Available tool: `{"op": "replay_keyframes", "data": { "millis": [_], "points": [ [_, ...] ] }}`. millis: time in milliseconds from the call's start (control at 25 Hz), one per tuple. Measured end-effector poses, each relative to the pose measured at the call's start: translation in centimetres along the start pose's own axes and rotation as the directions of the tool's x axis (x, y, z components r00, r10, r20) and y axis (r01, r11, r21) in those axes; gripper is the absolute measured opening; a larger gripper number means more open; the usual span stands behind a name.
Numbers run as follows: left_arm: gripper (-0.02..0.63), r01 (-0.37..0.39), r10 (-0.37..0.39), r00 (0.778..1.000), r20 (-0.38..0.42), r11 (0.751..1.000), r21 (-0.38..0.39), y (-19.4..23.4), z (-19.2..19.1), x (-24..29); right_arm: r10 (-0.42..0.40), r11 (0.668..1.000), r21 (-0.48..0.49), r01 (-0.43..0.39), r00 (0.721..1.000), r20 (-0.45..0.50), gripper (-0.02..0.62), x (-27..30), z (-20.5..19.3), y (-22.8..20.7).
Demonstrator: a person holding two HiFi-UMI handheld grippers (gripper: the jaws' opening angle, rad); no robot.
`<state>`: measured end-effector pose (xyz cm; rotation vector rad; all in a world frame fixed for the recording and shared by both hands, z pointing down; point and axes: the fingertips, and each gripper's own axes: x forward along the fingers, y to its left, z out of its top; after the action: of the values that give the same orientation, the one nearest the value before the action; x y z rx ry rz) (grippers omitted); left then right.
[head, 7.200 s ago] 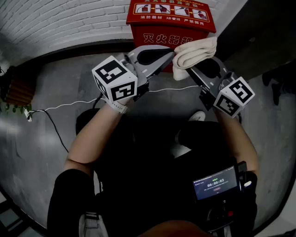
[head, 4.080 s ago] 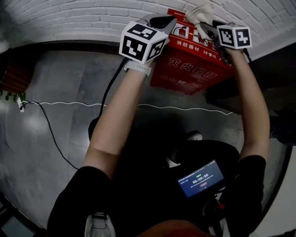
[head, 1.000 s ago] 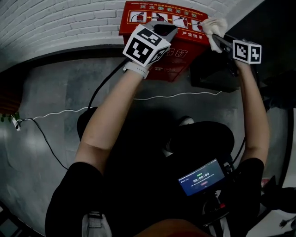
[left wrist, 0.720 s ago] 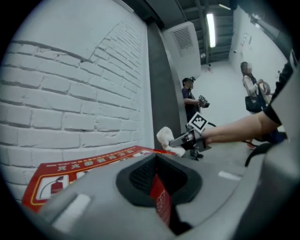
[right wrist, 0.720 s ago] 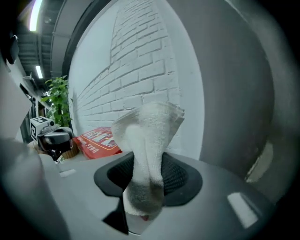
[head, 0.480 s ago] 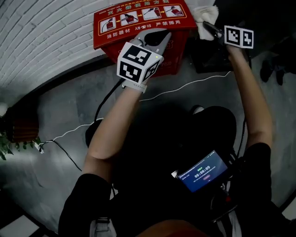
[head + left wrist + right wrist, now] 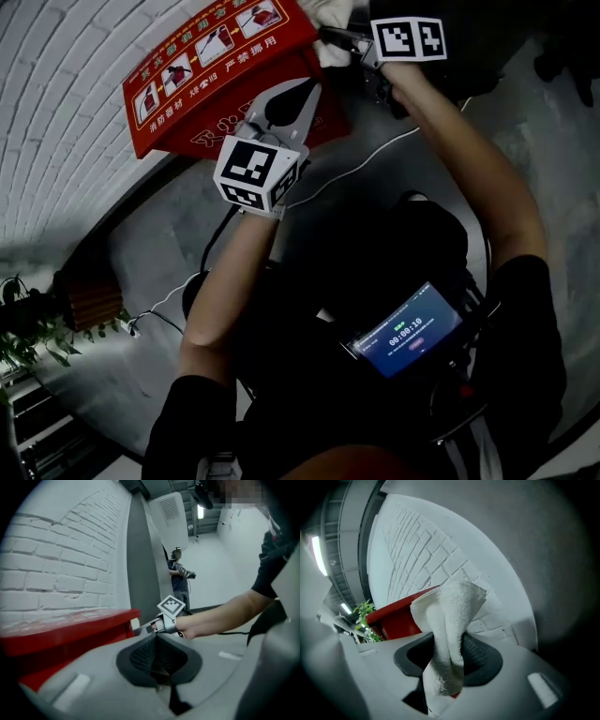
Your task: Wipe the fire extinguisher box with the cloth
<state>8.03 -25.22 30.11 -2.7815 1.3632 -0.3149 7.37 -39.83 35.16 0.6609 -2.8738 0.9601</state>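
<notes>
Right gripper (image 7: 343, 40): jaws closed on the white cloth (image 7: 449, 634). The cloth is pinched at its middle, and folds stand up above the jaws. In the head view the cloth (image 7: 330, 15) sits at 12 o'clock, touching the right end of the red fire extinguisher box (image 7: 206, 70).

Left gripper (image 7: 157, 640): jaws closed together with nothing between them. In the head view their tip lies over the front face of the box. In the left gripper view the box lid runs out toward 9 o'clock.

The box stands on the grey floor (image 7: 150, 234) against the white brick wall (image 7: 56, 103), at 11 o'clock in the head view. A white cable (image 7: 375, 155) crosses the floor beside it. A potted plant (image 7: 28, 328) is at 9 o'clock.
</notes>
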Motion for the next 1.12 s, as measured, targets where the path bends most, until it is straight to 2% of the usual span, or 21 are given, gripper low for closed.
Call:
{"op": "replay_keyframes", "data": {
  "millis": [80,200,360,680,840,960,1120],
  "points": [
    [0.003,-0.005,0.005,1.0,-0.002,1.0,0.026,0.0,-0.5,1.1,0.039,0.997,0.058,-0.041,0.999,0.033,0.167,0.4,-0.2,-0.3],
    [0.003,-0.014,0.014,1.0,-0.015,1.0,-0.001,0.0,-0.7,2.8,0.085,0.986,0.134,-0.097,0.992,0.093,0.167,0.5,0.2,-0.7],
    [0.003,-0.012,0.012,1.0,-0.017,1.0,-0.009,-0.8,-1.4,5.1,0.116,0.98,0.148,-0.135,0.985,0.127,0.166,1.0,-0.9,-0.4],
    [0.003,-0.096,0.098,0.995,-0.026,0.993,0.068,0.0,-2.2,7.1,0.174,0.955,0.203,-0.218,0.961,0.215,0.163,2.4,-1.6,-0.9],
    [0.003,-0.083,0.087,0.996,-0.029,0.988,0.129,-0.8,-2.3,7.7,0.2,0.929,0.262,-0.262,0.95,0.24,0.163,3.0,-1.8,-1.6],
    [0.003,-0.062,0.07,0.996,-0.046,0.984,0.165,-1.2,-3.1,8.2,0.197,0.918,0.294,-0.267,0.949,0.247,0.164,3.9,-2.3,-2.6],
    [0.003,-0.055,0.066,0.995,-0.079,0.989,0.14,-1.2,-4.8,8.7,0.165,0.92,0.318,-0.23,0.961,0.22,0.163,4.5,-4.3,-4.4]
  ]
}}
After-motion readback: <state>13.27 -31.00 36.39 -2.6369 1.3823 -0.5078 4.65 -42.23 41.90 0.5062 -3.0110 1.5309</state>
